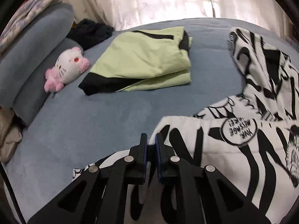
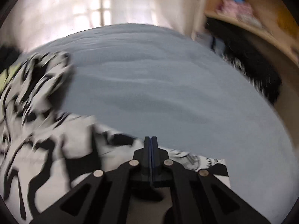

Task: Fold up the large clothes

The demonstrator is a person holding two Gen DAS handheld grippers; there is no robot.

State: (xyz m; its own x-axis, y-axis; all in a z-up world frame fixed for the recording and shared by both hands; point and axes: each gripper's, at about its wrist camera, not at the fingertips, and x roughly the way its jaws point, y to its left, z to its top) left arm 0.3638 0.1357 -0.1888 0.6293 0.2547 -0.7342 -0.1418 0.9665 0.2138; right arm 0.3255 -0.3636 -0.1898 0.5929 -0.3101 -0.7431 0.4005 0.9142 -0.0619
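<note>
Step in hand: I judged that I was carrying the near edge of the black-and-white printed garment (image 1: 233, 149) over the bed (image 1: 93, 123), midway through a fold, one corner in each claw.
Garment, where it lay: in my left wrist view it filled the lower right of the frame and ran up the right edge; in my right wrist view it filled the lower left, badly smeared by blur.
My left gripper (image 1: 151, 140): at bottom centre, nearly clenched, a narrow slit between the blue pads with white cloth showing in it, so I took it as pinching the garment's edge.
My right gripper (image 2: 151, 141): at bottom centre, pads pressed flat together. Cloth lay on both sides of the fingers, but I could not see a layer between the tips.
Already done: a green and black garment (image 1: 142, 59) lay folded at upper centre of the left view, apart from the printed one.
Other things: a plush cat toy (image 1: 65, 69) sat at the left beside the grey pillows (image 1: 31, 56), with a dark bundle of clothes (image 1: 89, 31) above it.
Next move, as I judged it: keep both pinches firm, lay the held edge evenly onto the far part of the garment, corners matched, then let go.
Risk: thin cloth could slip from the right pinch.
</note>
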